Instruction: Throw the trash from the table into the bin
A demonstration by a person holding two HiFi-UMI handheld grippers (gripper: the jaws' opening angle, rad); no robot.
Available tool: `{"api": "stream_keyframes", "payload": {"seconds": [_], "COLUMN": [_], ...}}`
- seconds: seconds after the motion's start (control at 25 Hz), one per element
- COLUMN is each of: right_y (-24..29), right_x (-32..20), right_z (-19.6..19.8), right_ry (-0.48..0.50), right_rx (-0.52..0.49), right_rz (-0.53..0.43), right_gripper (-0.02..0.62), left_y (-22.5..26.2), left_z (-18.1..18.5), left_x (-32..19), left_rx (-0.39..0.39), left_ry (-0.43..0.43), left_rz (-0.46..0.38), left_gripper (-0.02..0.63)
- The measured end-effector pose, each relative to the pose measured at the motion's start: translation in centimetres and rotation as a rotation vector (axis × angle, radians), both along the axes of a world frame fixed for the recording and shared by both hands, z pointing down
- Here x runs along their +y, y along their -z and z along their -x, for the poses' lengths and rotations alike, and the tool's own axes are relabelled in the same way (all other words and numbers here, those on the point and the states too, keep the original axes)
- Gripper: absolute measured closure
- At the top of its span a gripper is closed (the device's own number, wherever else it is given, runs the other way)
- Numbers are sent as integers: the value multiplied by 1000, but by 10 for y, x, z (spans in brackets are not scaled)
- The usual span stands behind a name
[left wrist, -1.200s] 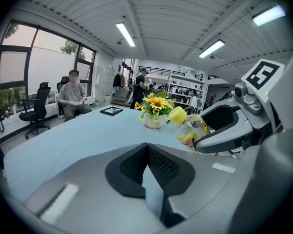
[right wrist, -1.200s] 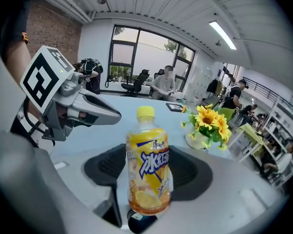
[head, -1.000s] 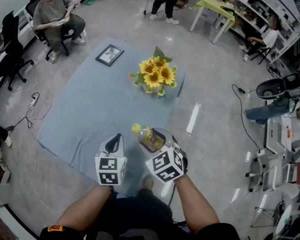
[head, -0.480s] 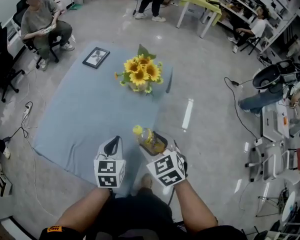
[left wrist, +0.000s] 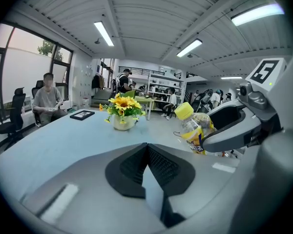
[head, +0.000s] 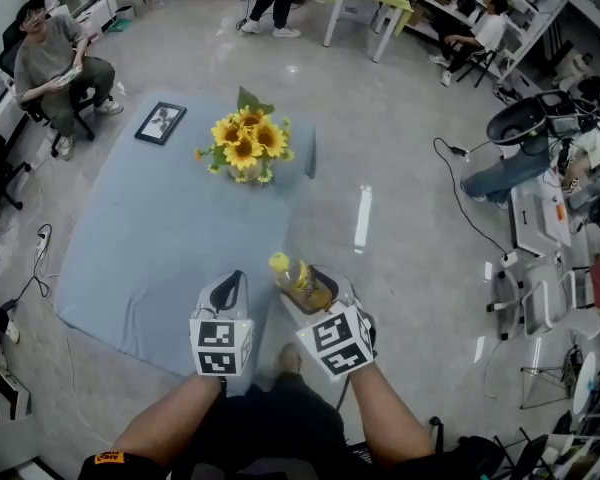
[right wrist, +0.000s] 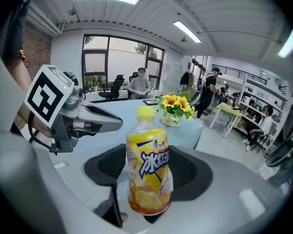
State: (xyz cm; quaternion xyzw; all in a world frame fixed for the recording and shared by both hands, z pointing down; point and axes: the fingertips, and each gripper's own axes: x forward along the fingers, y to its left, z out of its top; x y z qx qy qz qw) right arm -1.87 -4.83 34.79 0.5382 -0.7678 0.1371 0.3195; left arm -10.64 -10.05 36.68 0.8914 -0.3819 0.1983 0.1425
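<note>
Reaches the left forearm (head: 170,413) and right forearm (head: 385,418) forward and down from the near edge of the head view, elbows tucked in, side by side and nearly parallel. Holds the left gripper (left wrist: 146,152) level, jaws pressed together on nothing, tips at the near edge of the table (head: 130,238). Sets the right gripper (head: 318,286) just beside it on the right, turned slightly leftward, jaws clamped low on the body of the bottle (right wrist: 147,165). Shows that bottle upright in the right gripper view: yellow cap on top, yellow and blue label, amber drink inside. From the head view, places it by the table's near right edge, cap leaning toward the far left; cannot tell whether over the cloth or over the floor (head: 410,218). Farther along the table, toward its far edge, sunflowers (head: 242,148) in a pale pot, and at the far left corner a picture frame (head: 160,123), both well apart from the grippers. To the right of the table, broad grey floor with a white strip (head: 362,218) lying on it; beyond that, at the right edge, cables, chairs and equipment. At far left, a seated person (head: 50,63) near the table's corner.
</note>
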Motion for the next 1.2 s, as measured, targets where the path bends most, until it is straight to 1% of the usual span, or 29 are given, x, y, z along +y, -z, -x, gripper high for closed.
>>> {"api": "stream_keyframes", "payload": {"seconds": [0.36,0.64,1.0,1.2], "right_y": [-5,-10,-18,-21], "right_x": [21,39,66,79], "right_z": [-34,-60,-91,-110], "right_ry": [-71,-125,-188,-218], "right_rx": [-6,-9,-23,-22], "right_rz": [9,16,30,34], "right_gripper": [319,319,319,319], "left_y": [-1,-6,-15,-17], "left_z": [-41,-68,-107,-129], "left_x": [14,28,51,63], "left_rx": [10,-4,-5,5], "left_ry": [-71,-127,-196,-217], "left_rz": [-1,2,16,37], "left_gripper": [598,598,598,598]}}
